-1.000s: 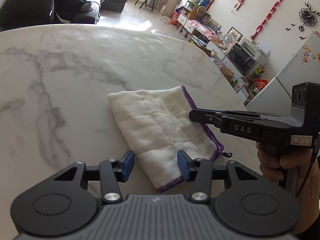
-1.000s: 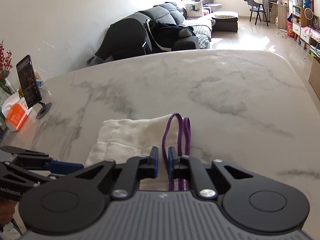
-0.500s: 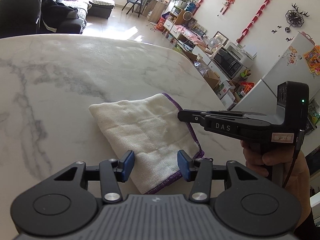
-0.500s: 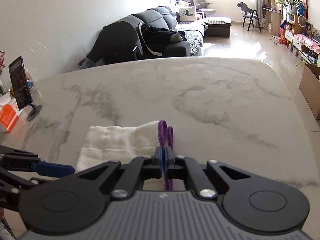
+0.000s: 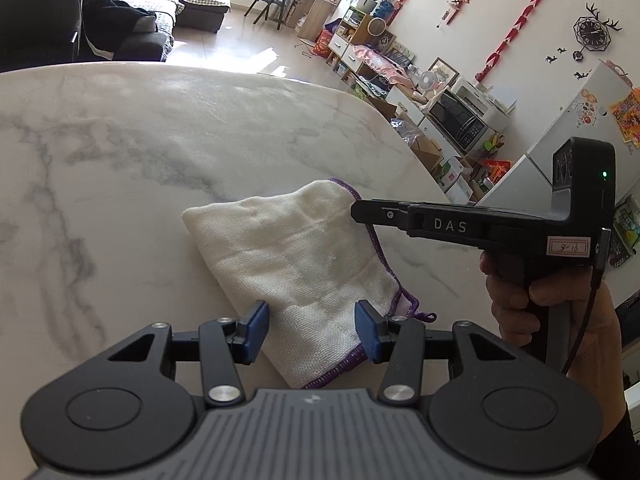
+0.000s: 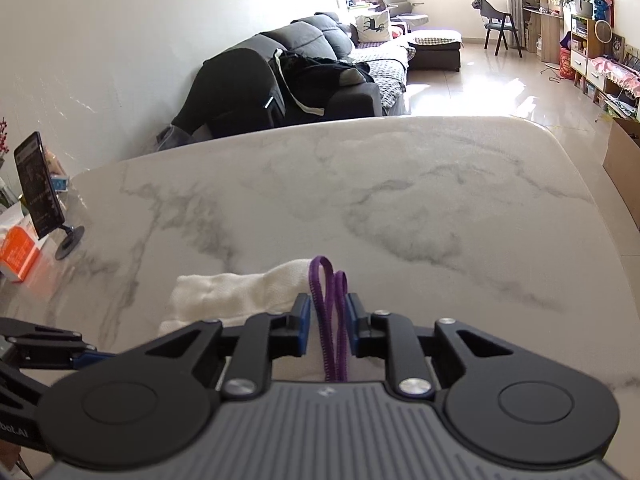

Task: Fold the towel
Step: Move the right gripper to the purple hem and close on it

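A white towel [image 5: 296, 256] with a purple hem lies folded on the marble table [image 5: 160, 140]. My left gripper [image 5: 312, 330] is open, its blue pads either side of the towel's near corner, not pressing it. In the left wrist view my right gripper [image 5: 356, 213] reaches in from the right to the towel's far right corner, which stands slightly raised. In the right wrist view the right gripper [image 6: 328, 316] has its jaws opening, with the doubled purple hem [image 6: 326, 292] upright between the pads and a small gap on each side.
A phone on a stand [image 6: 38, 188] and an orange box [image 6: 18, 254] sit at the table's left edge. The table's curved right edge [image 5: 416, 160] runs close behind the towel. A person's hand [image 5: 520, 296] holds the right gripper's handle.
The right gripper's jaws were shut on the purple hem and have now parted. The towel's far right corner stands a little higher. The left gripper keeps the same opening.
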